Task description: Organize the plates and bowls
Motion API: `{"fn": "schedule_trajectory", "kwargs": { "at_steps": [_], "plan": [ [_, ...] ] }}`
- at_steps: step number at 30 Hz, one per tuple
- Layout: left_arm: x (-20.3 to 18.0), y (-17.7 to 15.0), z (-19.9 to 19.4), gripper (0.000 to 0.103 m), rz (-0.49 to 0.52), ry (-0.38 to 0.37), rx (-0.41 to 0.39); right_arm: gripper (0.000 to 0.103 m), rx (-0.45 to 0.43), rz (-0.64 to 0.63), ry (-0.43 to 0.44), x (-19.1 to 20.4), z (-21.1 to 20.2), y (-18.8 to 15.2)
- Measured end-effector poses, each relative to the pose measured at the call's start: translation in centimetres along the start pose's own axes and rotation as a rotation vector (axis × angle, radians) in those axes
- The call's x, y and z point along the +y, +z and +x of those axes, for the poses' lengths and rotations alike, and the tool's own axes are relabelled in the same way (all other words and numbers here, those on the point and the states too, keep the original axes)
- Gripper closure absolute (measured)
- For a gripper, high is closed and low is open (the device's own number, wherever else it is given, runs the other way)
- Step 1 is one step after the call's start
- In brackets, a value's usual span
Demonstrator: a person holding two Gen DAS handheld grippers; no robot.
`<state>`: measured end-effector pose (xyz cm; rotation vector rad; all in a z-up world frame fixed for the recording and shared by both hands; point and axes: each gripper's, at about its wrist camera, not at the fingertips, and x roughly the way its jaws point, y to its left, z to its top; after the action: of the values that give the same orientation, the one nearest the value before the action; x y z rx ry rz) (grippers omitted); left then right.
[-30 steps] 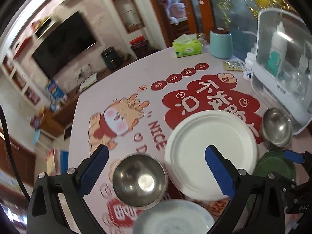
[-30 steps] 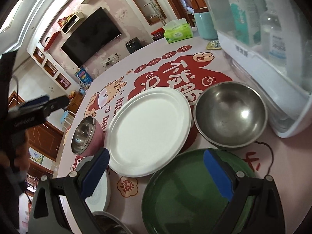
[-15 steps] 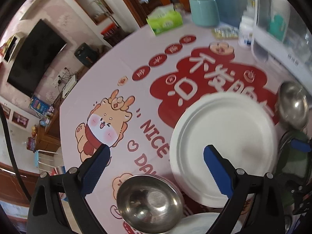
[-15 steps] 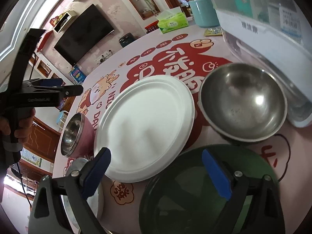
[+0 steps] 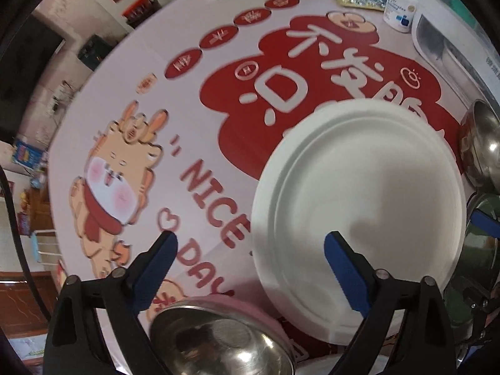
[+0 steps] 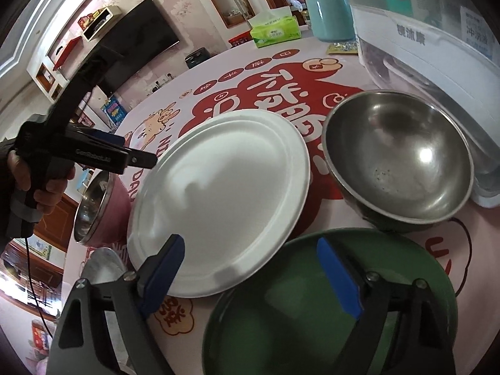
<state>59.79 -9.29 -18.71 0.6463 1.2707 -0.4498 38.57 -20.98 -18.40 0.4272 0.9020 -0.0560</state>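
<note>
Nearest the right gripper (image 6: pixel 250 265): green plate (image 6: pixel 312 306) under wide, empty jaws that have just been narrowing, left finger over the white plate (image 6: pixel 225 193), right finger over the green one. Probably about to take the rim of one of the two; best to commit to a single rim, not both, and slide one pad under it before squeezing.

Nearest the left gripper (image 5: pixel 250 259): pink bowl (image 5: pixel 225 337) low in its view, jaws wide, also just narrowing, nothing between them but tablecloth (image 5: pixel 218 93) and the white plate's (image 5: pixel 359 212) near-left rim. Likely aiming for that rim; worth keeping clear of the pink bowl's lip on the way down.

Further out: steel bowl (image 6: pixel 397 162) just beside the white plate. Beyond, tissue box (image 6: pixel 275 31) and blue jar (image 6: pixel 331 15), well apart.
</note>
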Motion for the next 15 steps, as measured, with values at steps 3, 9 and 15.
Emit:
{"fn": "schedule_trajectory", "kwargs": {
  "at_steps": [3, 9, 15],
  "plan": [
    [0.5, 0.0, 1.3, 0.021, -0.028, -0.027, 0.032, 0.022, -0.026, -0.016, 0.000, 0.2, -0.3, 0.1],
    [1.3, 0.0, 2.9, 0.032, -0.067, -0.076, 0.063, 0.025, -0.048, -0.066, 0.012, 1.0, -0.2, 0.4],
    [1.1, 0.2, 4.0, 0.040, -0.073, -0.088, 0.079, 0.026, -0.050, -0.099, -0.008, 1.5, 0.2, 0.6]
  ]
}}
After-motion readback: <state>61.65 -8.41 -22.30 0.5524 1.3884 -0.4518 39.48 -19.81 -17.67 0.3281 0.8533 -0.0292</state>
